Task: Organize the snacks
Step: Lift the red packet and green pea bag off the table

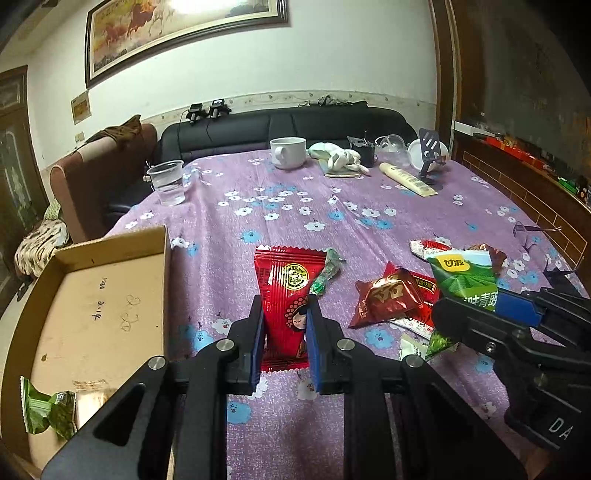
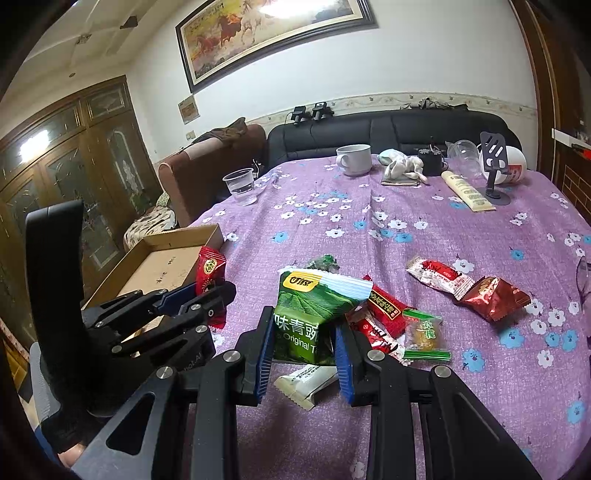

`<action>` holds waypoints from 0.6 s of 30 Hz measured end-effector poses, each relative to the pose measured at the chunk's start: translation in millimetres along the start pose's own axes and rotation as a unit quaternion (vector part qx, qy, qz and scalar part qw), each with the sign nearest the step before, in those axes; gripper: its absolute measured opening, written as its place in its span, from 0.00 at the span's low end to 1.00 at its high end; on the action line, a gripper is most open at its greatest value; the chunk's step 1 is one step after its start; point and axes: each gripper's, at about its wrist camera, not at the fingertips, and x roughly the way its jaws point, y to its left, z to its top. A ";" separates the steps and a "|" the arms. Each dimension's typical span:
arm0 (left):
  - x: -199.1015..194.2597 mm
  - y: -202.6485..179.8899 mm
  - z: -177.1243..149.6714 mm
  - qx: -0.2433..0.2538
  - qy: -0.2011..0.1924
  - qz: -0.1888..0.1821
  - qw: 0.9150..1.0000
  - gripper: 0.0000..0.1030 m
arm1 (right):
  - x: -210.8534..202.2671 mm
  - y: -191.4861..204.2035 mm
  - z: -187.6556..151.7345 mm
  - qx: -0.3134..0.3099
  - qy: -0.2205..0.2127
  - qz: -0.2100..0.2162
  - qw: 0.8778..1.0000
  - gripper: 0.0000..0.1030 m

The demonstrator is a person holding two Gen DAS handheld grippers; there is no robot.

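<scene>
Left gripper pinching red packet between blue pads, packet sticking out ahead of jaws, lifted off cloth. Box just left of jaws; green candy inside. Right gripper clamped on green packet. White packet under jaws; red packets right of them.

Both views are evenly lit by indoor light, with strong glare washing out the glass of the framed painting at the top of each frame. Fisheye distortion bends the walls and sofa and leaves dark vignetted corners. The foreground stays fairly sharp; distant objects look soft and grainy.
</scene>
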 end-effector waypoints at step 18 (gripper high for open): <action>-8.5 -3.6 0.0 0.011 -0.023 0.021 0.999 0.17 | -2.0 1.6 1.0 -0.006 -0.005 0.002 1.000 0.29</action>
